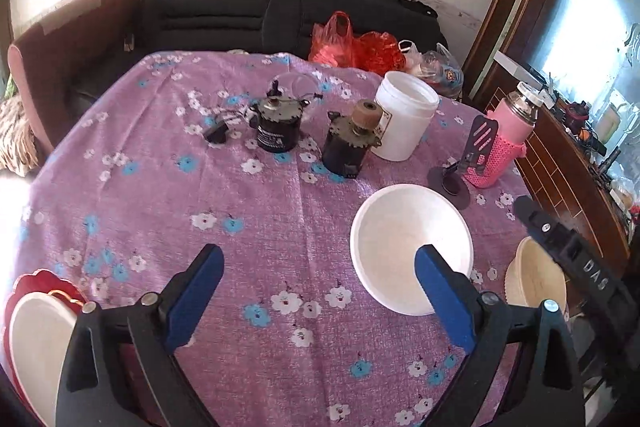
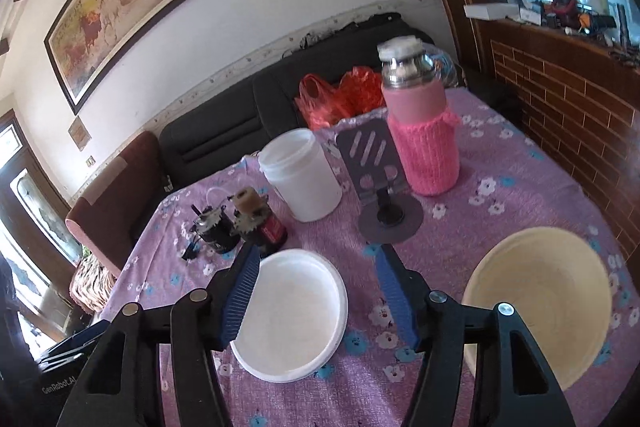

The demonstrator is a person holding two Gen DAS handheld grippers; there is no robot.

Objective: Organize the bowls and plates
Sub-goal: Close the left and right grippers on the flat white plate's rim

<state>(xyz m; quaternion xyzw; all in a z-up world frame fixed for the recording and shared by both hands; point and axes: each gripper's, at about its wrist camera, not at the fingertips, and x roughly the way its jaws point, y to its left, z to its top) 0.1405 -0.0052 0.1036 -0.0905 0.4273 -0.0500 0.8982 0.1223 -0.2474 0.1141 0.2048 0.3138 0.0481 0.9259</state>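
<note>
A white bowl sits on the purple flowered tablecloth. A cream bowl stands to its right near the table's edge. At the lower left, a white plate rests on a red plate. My left gripper is open above bare cloth, its right finger in front of the white bowl's near side. My right gripper is open over the white bowl, its left finger over the bowl's left rim and nothing between the pads. One of its fingers shows above the cream bowl.
A white jar, two dark motors, a grey phone stand and a pink-sleeved flask stand further back. Red bags lie on a dark sofa. A brick-patterned counter runs along the right.
</note>
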